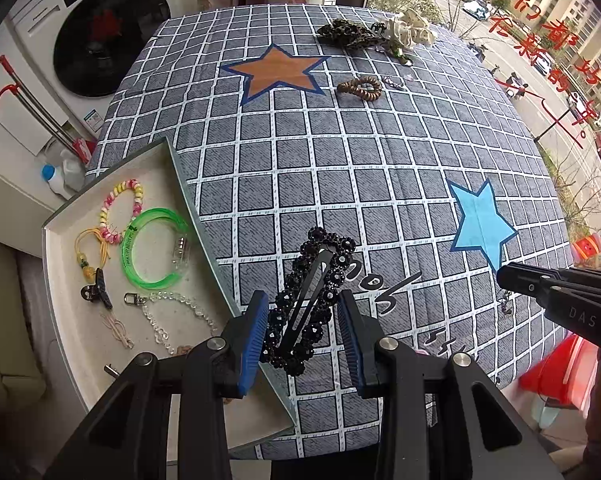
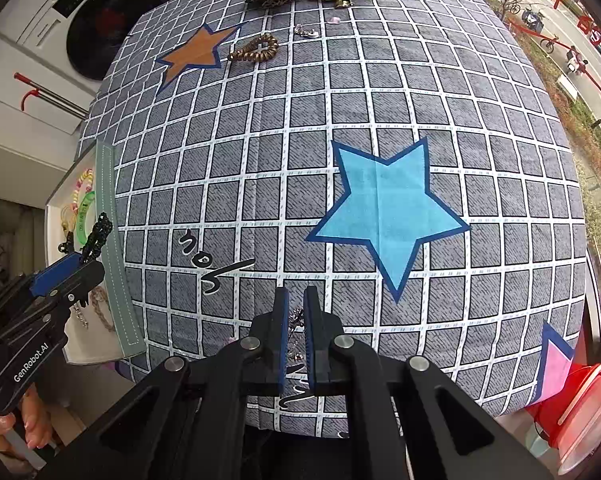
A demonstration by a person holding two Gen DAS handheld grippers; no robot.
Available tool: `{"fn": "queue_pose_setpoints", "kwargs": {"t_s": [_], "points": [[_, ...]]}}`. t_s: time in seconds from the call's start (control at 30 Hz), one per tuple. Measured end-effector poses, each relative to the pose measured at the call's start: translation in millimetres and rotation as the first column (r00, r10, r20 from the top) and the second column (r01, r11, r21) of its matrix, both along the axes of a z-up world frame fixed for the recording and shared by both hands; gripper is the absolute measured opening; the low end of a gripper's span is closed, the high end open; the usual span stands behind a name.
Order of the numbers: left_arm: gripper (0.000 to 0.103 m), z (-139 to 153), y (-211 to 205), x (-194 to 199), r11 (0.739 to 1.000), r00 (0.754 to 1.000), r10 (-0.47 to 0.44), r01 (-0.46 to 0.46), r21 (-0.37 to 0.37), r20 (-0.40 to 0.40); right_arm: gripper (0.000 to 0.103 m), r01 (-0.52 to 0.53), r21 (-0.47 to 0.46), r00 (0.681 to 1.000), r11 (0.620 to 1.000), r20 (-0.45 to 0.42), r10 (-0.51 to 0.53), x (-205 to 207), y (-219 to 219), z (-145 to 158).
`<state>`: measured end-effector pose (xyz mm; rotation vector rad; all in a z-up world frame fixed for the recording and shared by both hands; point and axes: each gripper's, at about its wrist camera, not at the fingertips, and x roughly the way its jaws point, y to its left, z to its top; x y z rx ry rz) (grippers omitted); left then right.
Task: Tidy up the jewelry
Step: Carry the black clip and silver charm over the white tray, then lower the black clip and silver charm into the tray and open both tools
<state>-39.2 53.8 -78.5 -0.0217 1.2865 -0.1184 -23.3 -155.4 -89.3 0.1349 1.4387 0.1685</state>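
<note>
My left gripper [image 1: 302, 320] is shut on a black beaded hair clip [image 1: 312, 296] and holds it above the table, just right of the white tray [image 1: 60, 248]. The tray holds a green bangle [image 1: 152, 248], a pink-yellow bead bracelet [image 1: 120, 208], a yellow cord charm [image 1: 86, 256] and a clear bead chain [image 1: 172, 316]. My right gripper [image 2: 296, 320] is nearly shut on a small dark dangling earring [image 2: 296, 324] near the table's front edge. In the right wrist view the left gripper [image 2: 66, 268] holds the clip [image 2: 96, 236] over the tray's edge.
The table has a grey checked cloth [image 1: 340, 160] with stars. At the far side lie a brown coil hair tie [image 1: 360, 88], a leopard scrunchie [image 1: 348, 34], a cream flower piece [image 1: 410, 28] and small earrings [image 1: 394, 82]. A washing machine [image 1: 100, 32] stands left; a red container [image 2: 580, 400] sits right.
</note>
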Motion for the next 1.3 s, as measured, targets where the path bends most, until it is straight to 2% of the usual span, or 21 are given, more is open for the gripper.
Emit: {"fn": "queue_pose_setpoints", "kwargs": {"t_s": [0.33, 0.77, 1.03, 1.3], "points": [[0.043, 6, 63, -29, 0.989, 0.989, 0.148, -0.148, 0.014, 0.011, 0.008, -0.141, 0.024, 0.99, 0.99, 0.016, 0.14, 13, 71, 4], [0.043, -3, 145, -69, 0.93, 0.93, 0.367, -0.367, 0.033, -0.009, 0.008, -0.342, 0.069, 0.939, 0.937, 0.045, 0.34, 12, 165, 12], [0.043, -19, 163, -74, 0.903, 0.903, 0.429, -0.429, 0.021, -0.03, 0.008, -0.445, 0.088, 0.896, 0.891, 0.058, 0.441, 11, 218, 13], [0.043, -35, 165, -66, 0.897, 0.896, 0.442, -0.442, 0.012, -0.048, 0.008, -0.481, 0.1, 0.877, 0.871, 0.052, 0.478, 21, 246, 4]]}}
